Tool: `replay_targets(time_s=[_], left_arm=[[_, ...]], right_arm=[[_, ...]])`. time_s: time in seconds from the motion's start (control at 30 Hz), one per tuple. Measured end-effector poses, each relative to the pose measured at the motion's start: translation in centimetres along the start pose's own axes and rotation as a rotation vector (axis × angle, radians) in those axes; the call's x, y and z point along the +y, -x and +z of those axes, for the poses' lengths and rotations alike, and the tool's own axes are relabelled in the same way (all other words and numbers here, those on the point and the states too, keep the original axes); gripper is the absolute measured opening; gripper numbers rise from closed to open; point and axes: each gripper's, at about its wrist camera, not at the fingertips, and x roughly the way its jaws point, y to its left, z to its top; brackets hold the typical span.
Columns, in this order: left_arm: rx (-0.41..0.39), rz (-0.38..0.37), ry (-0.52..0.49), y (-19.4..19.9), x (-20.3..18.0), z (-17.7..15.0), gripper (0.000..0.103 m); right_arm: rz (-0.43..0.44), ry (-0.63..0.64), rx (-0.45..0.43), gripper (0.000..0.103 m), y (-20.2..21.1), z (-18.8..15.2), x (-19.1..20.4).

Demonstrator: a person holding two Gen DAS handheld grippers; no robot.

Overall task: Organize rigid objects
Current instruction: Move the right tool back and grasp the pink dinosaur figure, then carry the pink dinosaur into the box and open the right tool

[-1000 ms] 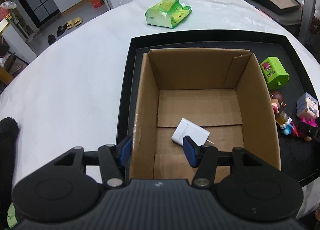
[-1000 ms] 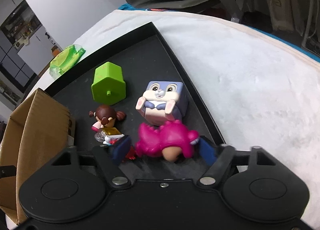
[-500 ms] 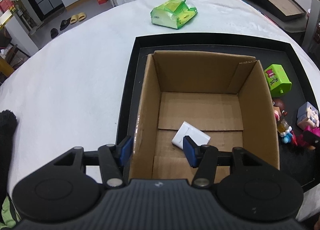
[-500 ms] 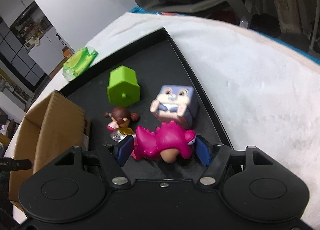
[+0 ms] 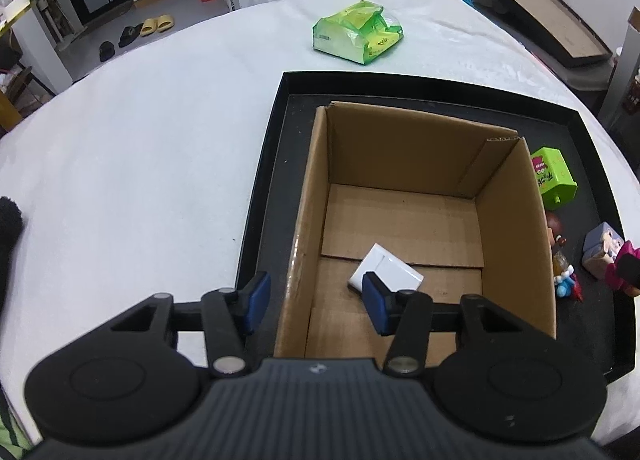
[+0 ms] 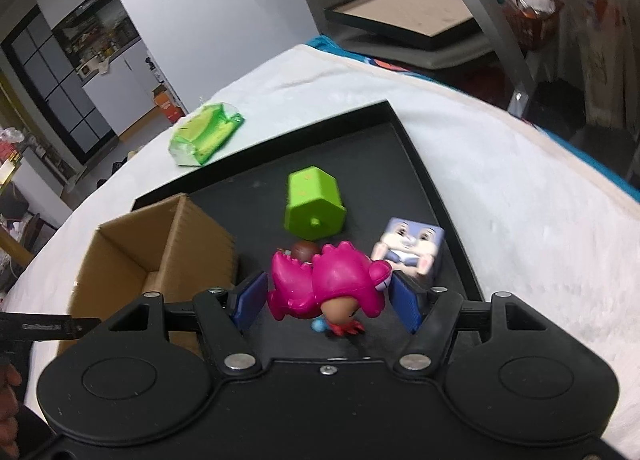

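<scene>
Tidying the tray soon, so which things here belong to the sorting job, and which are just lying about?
Job:
- cardboard box
- white block
- pink dinosaur figure
- green toy
- rabbit cube
- brown-haired doll
- black tray

Lying about:
- green packet
- framed board

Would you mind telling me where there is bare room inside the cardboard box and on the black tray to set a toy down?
The cardboard box floor is bare beyond the white block. The black tray is bare beyond the green toy. It is crowded where the rabbit cube and brown-haired doll sit together.
</scene>
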Motion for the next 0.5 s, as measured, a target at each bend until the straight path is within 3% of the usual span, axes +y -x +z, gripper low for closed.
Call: replay_targets(time_s=[0.33, 0.5], left_arm=[[-0.01, -0.055, 0.037, 0.1, 1.8, -0.6, 0.048], [-0.013, -0.078, 0.061, 0.0, 2.5, -0.7, 0.042]], right_arm=[[0.02, 0.107, -0.008, 0.065, 0.9, 0.8, 5.4], [0.012, 0.163, -0.006, 0.065, 1.0, 0.9, 7.9]])
